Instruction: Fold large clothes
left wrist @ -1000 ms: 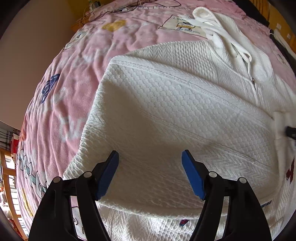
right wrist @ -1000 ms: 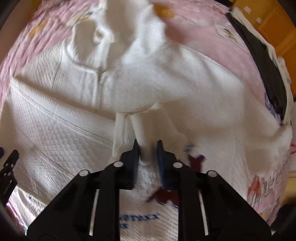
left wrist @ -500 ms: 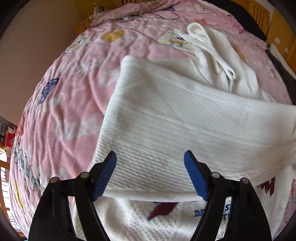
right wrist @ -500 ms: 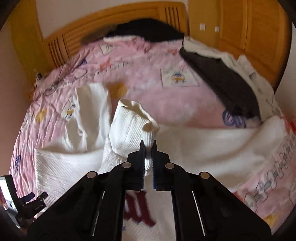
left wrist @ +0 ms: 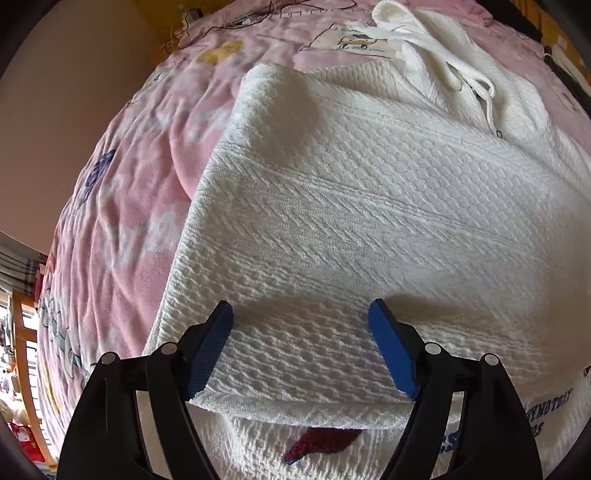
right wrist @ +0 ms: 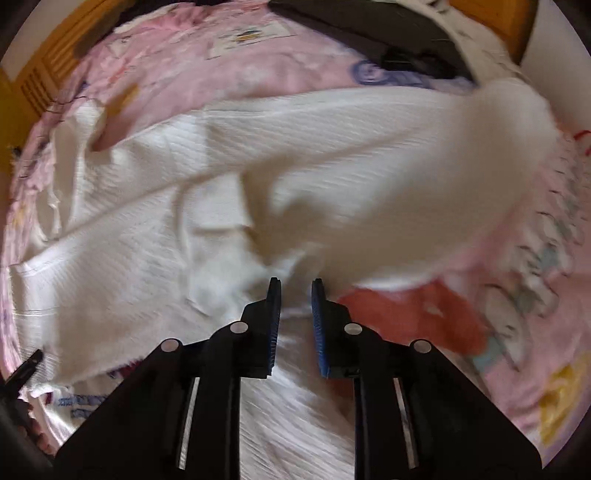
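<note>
- Two tools in view, one per wrist camera, both angled down over a bed with a pink printed cover.
- White hoodie spread across bed; waffle-knit texture, zip front, drawstrings and hood lying toward far end.
- Sleeve folded flat across hoodie body, running left to right in left view; lower edge lying over red and blue chest lettering.
- Left tool gaping wide, blue pads apart, poised over sleeve's lower edge; nothing pinched between them; contact with cloth not clear.
- Right tool with narrow gap between pads, jaws opening; white cloth seen below the gap, no fold gripped.
- Right view heavily motion-blurred; sleeve seen as long white band crossing the frame toward upper right, cuff end smeared.
- Hoodie body filling left and lower part of right view; red print patch just right of right tool.
- Dark garment lying at far edge of bed, well apart from hoodie.
- Wooden headboard at upper left of right view.
- Tip of left tool peeking in at lower left edge of right view.
</note>
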`<state>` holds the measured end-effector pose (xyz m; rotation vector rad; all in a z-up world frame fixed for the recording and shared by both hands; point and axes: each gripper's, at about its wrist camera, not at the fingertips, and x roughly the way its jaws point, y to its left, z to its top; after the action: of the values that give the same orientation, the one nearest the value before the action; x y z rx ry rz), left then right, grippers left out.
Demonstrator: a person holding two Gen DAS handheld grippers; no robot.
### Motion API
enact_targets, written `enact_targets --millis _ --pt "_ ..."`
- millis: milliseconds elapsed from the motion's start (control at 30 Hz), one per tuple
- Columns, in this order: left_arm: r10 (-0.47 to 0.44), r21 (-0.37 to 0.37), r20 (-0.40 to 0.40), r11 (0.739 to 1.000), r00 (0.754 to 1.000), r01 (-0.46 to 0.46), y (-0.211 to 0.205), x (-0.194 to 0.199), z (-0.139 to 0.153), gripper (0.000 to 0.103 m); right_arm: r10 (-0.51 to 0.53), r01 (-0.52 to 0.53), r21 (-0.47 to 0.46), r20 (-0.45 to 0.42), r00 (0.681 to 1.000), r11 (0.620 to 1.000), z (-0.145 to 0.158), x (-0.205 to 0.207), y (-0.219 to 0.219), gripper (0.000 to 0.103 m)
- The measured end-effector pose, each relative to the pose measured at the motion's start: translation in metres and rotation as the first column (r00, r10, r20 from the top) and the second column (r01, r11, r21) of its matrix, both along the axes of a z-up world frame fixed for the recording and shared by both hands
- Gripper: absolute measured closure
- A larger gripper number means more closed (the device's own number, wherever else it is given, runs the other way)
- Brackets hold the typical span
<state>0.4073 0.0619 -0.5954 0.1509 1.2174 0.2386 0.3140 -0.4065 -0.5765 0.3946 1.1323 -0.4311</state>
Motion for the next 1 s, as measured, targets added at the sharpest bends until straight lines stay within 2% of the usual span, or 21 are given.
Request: enact_targets --millis 67,133,233,333,400,433,467,500,600,700,833,1000 --pt "-0.012 0.025 0.0 1.0 1.0 0.012 -0.004 0.0 0.001 0.03 -0.039 0.038 -0.042 -0.024 0.999 0.998 0.007 -0.01 -0.005 0.086" --pt "-0.025 0.047 0.004 0.999 1.0 0.025 -0.009 -0.002 0.002 0.031 -0.036 0.036 -0.008 0.037 0.999 0.999 0.018 -0.019 -0.008 0.086" --pt "-0.057 0.074 0.017 0.996 0.998 0.056 -0.019 -0.005 0.006 0.031 0.014 -0.016 0.024 0.094 0.995 1.0 0.03 -0.007 -0.009 0.086" --pt "-0.089 0.073 0.035 0.994 0.995 0.086 -0.038 -0.009 0.018 0.031 -0.029 0.026 0.033 0.12 0.992 0.999 0.04 -0.003 -0.024 0.084" --pt "-0.12 0.076 0.059 0.99 0.991 0.116 -0.056 -0.012 0.03 0.026 -0.081 0.069 0.08 0.154 0.985 0.994 0.047 -0.009 -0.052 0.072" --pt "-0.141 0.074 0.076 0.988 0.987 0.135 -0.07 -0.013 0.037 0.023 -0.104 0.086 0.103 0.178 0.979 0.991 0.051 -0.015 -0.069 0.05" --pt "-0.159 0.066 0.093 0.986 0.983 0.153 -0.083 -0.014 0.044 0.02 -0.119 0.097 0.112 0.206 0.971 0.989 0.057 -0.019 -0.084 0.038" --pt "-0.185 0.056 0.113 0.982 0.976 0.18 -0.1 -0.016 0.051 0.018 -0.138 0.116 0.103 0.24 0.961 0.988 0.064 -0.027 -0.102 0.031" --pt "-0.259 0.029 0.139 0.966 0.956 0.258 -0.159 -0.023 0.065 0.016 -0.162 0.149 0.069 0.277 0.947 0.986 0.082 -0.047 -0.154 0.023" --pt "-0.3 -0.026 0.147 0.951 0.943 0.307 -0.218 -0.035 0.074 0.014 -0.227 0.213 0.078 0.285 0.931 0.974 0.09 -0.067 -0.221 0.023" --pt "-0.338 -0.095 0.156 0.93 0.928 0.355 -0.316 -0.057 0.084 0.013 -0.308 0.274 0.152 0.285 0.908 0.95 0.085 -0.088 -0.312 0.023" --pt "-0.369 -0.155 0.138 0.908 0.919 0.389 -0.418 -0.091 0.089 0.013 -0.343 0.286 0.231 0.263 0.902 0.93 0.071 -0.104 -0.39 0.023"
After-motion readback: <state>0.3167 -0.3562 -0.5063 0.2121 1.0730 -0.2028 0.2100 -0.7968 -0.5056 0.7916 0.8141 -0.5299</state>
